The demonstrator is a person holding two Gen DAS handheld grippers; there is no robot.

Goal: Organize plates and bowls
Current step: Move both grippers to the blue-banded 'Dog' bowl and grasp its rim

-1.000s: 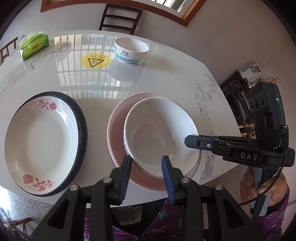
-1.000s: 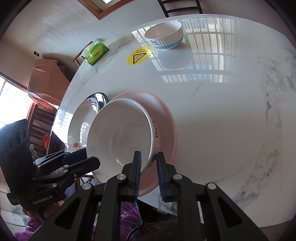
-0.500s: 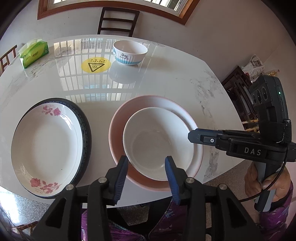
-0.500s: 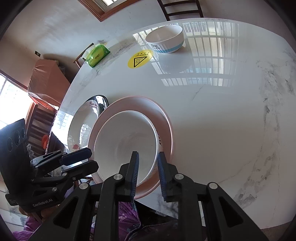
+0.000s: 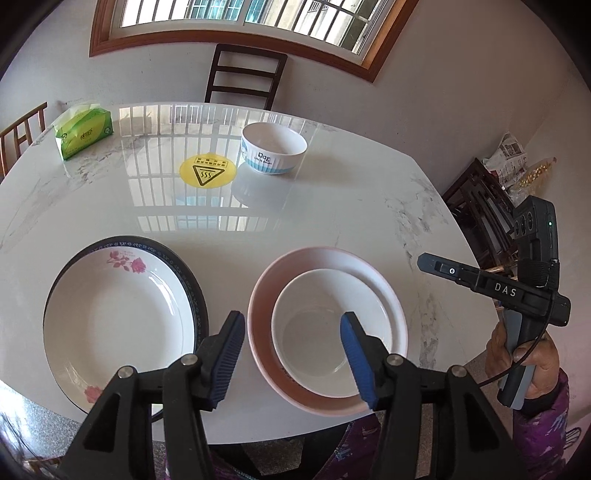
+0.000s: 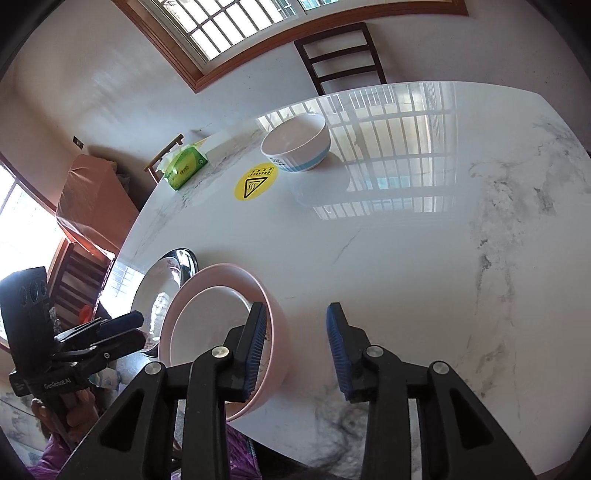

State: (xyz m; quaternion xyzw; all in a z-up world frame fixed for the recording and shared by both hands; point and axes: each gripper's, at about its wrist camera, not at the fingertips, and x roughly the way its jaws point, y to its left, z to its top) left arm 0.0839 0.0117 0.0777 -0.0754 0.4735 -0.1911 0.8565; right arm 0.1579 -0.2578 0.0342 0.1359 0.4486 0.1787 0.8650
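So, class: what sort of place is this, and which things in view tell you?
Most likely a home dining room. A white marble table holds plates and bowls such as the flowered plate; a wooden chair stands at its far edge below a wood-framed window, and a tissue pack lies on it.

The left gripper (image 5: 291, 354) has a glossy black frame with triangular cut-outs, round silver screws at the joints and ribbed blue pads (image 5: 356, 360) on its jaws. The right gripper (image 6: 295, 349) is built the same way, black with silver screws and blue ribbed pads (image 6: 338, 349). Seen from the left wrist, its grey-and-black handle carries the white letters "DAS", a boxy black camera block with round lenses and a small green light, and a thin black cable. The right hand (image 5: 517, 358) has tanned, wrinkled skin and a purple patterned sleeve. From the right wrist, the other handle reads "GenRobot.AI" in white.
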